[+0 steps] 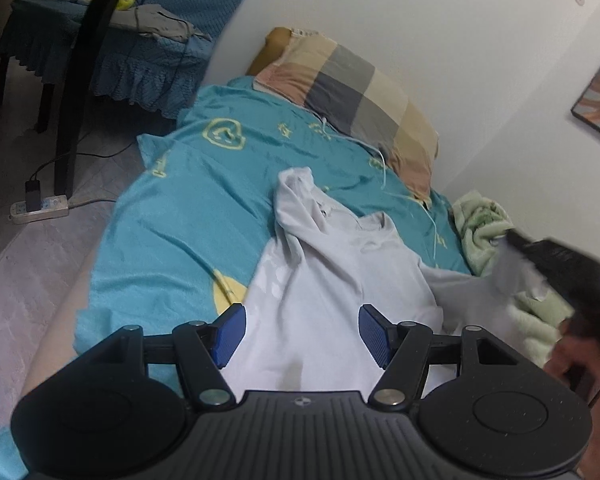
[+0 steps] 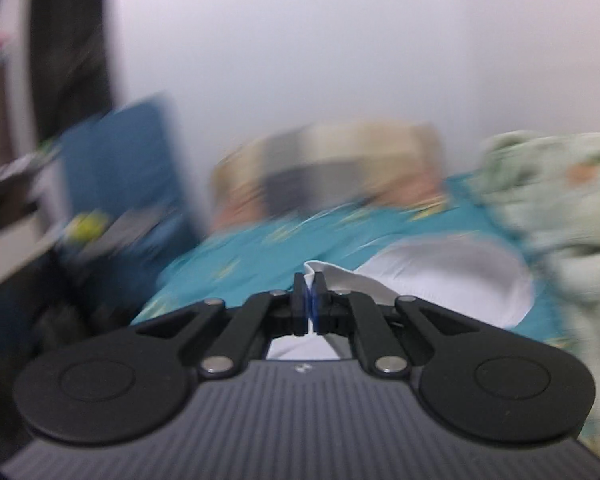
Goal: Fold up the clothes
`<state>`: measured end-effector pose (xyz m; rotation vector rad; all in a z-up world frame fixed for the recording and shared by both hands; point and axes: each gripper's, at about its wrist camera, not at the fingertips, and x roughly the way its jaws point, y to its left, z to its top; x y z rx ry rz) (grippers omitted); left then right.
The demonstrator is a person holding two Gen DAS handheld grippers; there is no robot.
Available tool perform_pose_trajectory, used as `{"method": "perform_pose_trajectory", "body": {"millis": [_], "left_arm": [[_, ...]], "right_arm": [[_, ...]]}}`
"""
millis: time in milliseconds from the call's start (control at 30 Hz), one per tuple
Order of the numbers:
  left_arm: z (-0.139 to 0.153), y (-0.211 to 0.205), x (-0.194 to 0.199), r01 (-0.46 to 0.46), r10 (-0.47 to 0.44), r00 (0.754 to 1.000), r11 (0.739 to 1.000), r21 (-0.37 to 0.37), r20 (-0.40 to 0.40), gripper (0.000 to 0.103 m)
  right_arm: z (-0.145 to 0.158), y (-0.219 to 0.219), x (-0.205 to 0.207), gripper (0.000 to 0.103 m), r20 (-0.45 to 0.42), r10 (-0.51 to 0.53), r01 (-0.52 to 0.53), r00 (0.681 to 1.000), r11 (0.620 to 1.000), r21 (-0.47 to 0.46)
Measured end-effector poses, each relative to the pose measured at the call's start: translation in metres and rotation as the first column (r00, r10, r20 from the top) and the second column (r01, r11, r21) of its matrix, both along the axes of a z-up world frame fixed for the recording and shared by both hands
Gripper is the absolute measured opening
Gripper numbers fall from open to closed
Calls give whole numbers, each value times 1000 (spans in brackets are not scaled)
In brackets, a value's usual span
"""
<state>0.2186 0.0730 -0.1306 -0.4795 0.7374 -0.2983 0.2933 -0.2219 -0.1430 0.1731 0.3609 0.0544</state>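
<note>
There, soft white shirt (image 1: 332,280) (rumpled).

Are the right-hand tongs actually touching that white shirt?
Touching. In the right wrist view the right tongs are shut on a fold of the white shirt, with cloth poking up between the pads.

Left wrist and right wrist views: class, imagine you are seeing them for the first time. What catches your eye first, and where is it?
The white hoodie lies spread across the teal bedsheet in the middle of the left wrist view, with a checked pillow against the wall behind it. In the blurred right wrist view, the right gripper is shut on a fold of the white cloth. The left gripper hangs open above the hoodie.
</note>
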Motion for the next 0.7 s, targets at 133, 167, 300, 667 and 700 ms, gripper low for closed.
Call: {"method": "perform_pose_trajectory", "body": {"millis": [133, 167, 300, 667, 700], "left_arm": [[0, 21, 3, -48, 48, 999, 998, -42, 2, 65], [-1, 25, 5, -56, 56, 998, 997, -48, -1, 65], [-7, 31, 11, -62, 61, 998, 995, -73, -18, 65], [-19, -23, 14, 98, -99, 995, 995, 27, 33, 65], [-18, -33, 14, 111, -113, 993, 993, 38, 32, 65]], "right_arm": [[-48, 72, 18, 5, -164, 206, -224, 965, 970, -99], [-59, 82, 18, 5, -199, 228, -254, 953, 960, -118], [-78, 87, 4, 7, -266, 232, -261, 936, 962, -80], [4, 22, -114, 49, -363, 199, -207, 910, 978, 16], [11, 15, -133, 51, -352, 182, -192, 918, 981, 7]]}}
